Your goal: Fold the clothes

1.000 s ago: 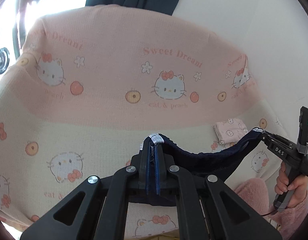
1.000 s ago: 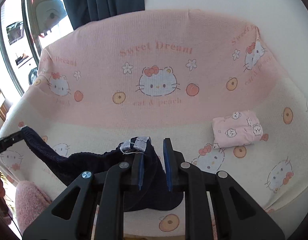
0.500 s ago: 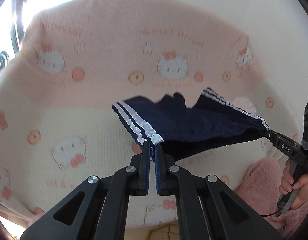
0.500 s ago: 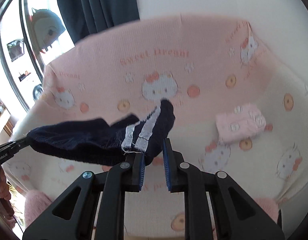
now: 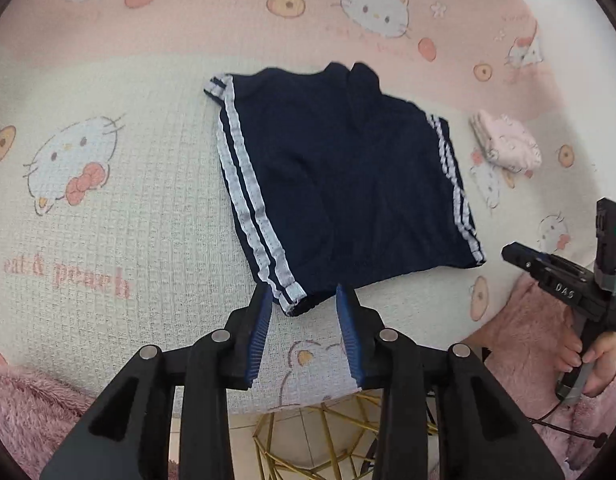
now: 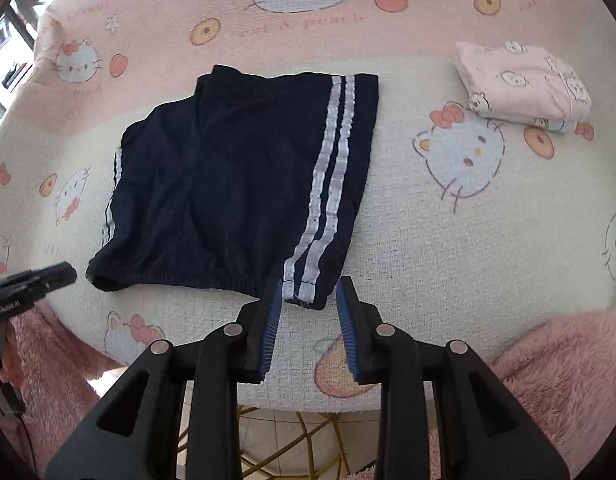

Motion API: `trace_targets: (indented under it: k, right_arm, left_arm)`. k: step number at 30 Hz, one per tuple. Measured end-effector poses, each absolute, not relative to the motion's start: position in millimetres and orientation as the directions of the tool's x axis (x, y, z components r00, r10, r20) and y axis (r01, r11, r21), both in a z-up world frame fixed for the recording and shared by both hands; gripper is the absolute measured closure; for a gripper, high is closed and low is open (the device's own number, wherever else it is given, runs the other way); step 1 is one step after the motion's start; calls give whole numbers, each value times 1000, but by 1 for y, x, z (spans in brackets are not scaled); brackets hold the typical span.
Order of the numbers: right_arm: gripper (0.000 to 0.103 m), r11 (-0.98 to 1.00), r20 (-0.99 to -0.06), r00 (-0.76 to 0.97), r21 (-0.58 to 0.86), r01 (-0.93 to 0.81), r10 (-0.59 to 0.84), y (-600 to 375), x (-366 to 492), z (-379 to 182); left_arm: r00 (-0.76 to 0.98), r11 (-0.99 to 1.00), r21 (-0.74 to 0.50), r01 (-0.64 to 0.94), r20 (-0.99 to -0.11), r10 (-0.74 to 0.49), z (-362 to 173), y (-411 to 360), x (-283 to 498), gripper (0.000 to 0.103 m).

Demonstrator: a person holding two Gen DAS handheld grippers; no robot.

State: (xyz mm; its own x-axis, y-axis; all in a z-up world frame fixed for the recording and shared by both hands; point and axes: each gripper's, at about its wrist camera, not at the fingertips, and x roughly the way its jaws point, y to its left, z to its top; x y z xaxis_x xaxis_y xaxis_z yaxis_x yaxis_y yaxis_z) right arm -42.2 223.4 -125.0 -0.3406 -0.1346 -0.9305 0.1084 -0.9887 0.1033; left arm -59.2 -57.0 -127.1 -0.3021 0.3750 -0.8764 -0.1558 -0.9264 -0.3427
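Observation:
Navy shorts [image 5: 347, 184] with white side stripes lie spread flat on the cat-print cover [image 5: 108, 240], waistband toward me. My left gripper [image 5: 304, 300] is opening; the left waistband corner lies between its blue pads, which stand clear of the cloth. My right gripper [image 6: 308, 292] is opening too, with the right corner of the shorts [image 6: 236, 184] loose between its pads. In each wrist view the other gripper shows at the picture's edge: the right gripper [image 5: 509, 252] and the left gripper [image 6: 68, 272].
A folded pink garment [image 6: 523, 88] lies on the cover [image 6: 467, 240] to the right of the shorts, also seen as the pink garment [image 5: 507, 148]. Fuzzy pink sleeves [image 6: 567, 380] flank the front edge. A gold wire frame [image 5: 308, 440] and tiled floor show below.
Both grippers came down with the shorts, which hung stretched between them and now lie flat on the cover. Both pairs of jaws have parted and let go of the waistband corners.

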Motion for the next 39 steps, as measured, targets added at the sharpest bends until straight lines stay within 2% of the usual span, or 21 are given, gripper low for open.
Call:
trace_targets:
  k: [4, 7, 8, 13, 19, 24, 25, 28, 31, 33, 36, 39]
  right_arm:
    - [75, -960, -920, -344, 96, 262, -186, 189, -52, -117]
    - [75, -931, -935, -275, 123, 345, -225, 161, -77, -142]
    - [75, -928, -947, -245, 110, 357, -206, 154, -83, -153]
    - [75, -927, -960, -229, 67, 370, -161, 151, -96, -176]
    - [75, -951, -956, -274, 12, 310, -102, 168, -122, -187]
    - [78, -969, -948, -317, -38, 243, -42, 191, -149, -187]
    - [78, -971, -947, -322, -68, 230, -10, 196, -154, -185]
    - [77, -979, -939, -343, -44, 200, -28, 214, -165, -163]
    - [75, -964, -933, -326, 67, 259, -152, 209, -182, -139]
    - [74, -945, -919, -336, 101, 310, -208, 187, -199, -125]
    - [73, -919, -901, -338, 140, 367, -273, 146, -231, -122]
    - [73, -916, -920, -324, 82, 393, -221, 108, -254, -149]
  left_arm:
    - [-278, -920, -293, -259, -890, 362, -133, -35, -85, 69]
    - [-182, -893, -309, -326, -907, 381, -158, -13, -110, 80]
    - [-156, -887, -300, -352, -915, 371, -165, -2, -112, 80]
    - [-104, -854, -273, -443, -931, 351, -186, 32, -117, 82]
    - [-152, -868, -225, -443, -935, 320, -193, 43, -140, 82]
    - [-265, -921, -153, -357, -929, 257, -180, 24, -171, 81]
    - [-289, -932, -183, -313, -917, 277, -171, 10, -179, 81]
    - [-385, -948, -268, -170, -868, 314, -145, -47, -199, 80]
    - [-378, -950, -311, -43, -874, 303, -151, -96, -227, 72]
    - [-352, -940, -341, 36, -884, 307, -167, -121, -243, 72]
    - [-352, -896, -435, 88, -855, 380, -185, -143, -254, 72]
    - [-341, -907, -418, 54, -861, 376, -193, -135, -260, 72]
